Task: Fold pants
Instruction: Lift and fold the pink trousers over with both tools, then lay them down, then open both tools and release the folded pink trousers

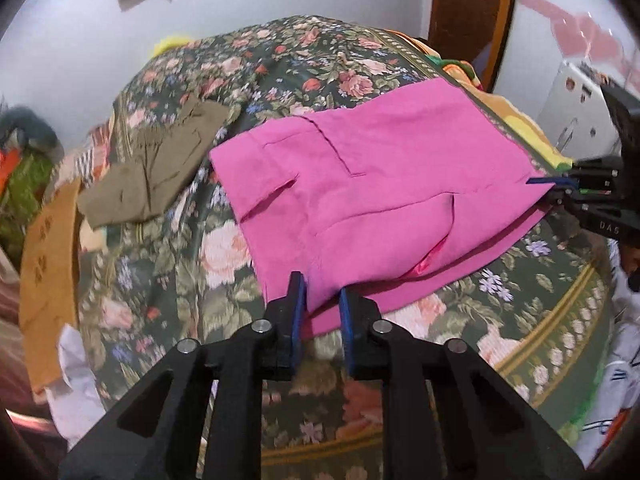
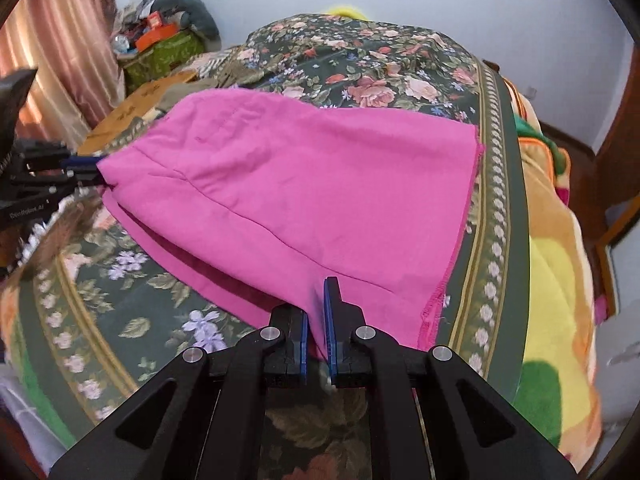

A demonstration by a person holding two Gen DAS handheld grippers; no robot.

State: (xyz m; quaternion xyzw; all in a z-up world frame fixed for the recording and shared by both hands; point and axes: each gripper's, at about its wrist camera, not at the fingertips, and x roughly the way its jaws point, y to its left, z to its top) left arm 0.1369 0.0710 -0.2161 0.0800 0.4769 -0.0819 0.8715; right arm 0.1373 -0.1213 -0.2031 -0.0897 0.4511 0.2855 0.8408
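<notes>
My left gripper (image 1: 322,294) is clamped on the near corner of the pink pants (image 1: 380,184); the cloth fills the narrow gap between my blue-padded fingers (image 1: 297,304). My right gripper (image 2: 316,308) is clenched on the opposite near corner, with a pinch of pink fabric caught between its fingers (image 2: 330,312).

The pants stretch away from both pairs of fingers across the bed (image 1: 168,272), which carries a dark floral cover. The near edge appears lifted slightly off the cover, though distortion at the frame edges makes this uncertain. The far part lies flat on the bed. In the right wrist view, a stitched hem runs down just right of my fingers, beside the cover's bordered strip.

In the left wrist view, the right gripper shows at the far right, at the cloth's edge. Beyond and left of my left fingers, an olive garment (image 1: 160,164) lies on the bed, apart from the pants. Further left sits a brown cardboard piece (image 1: 48,280).
</notes>
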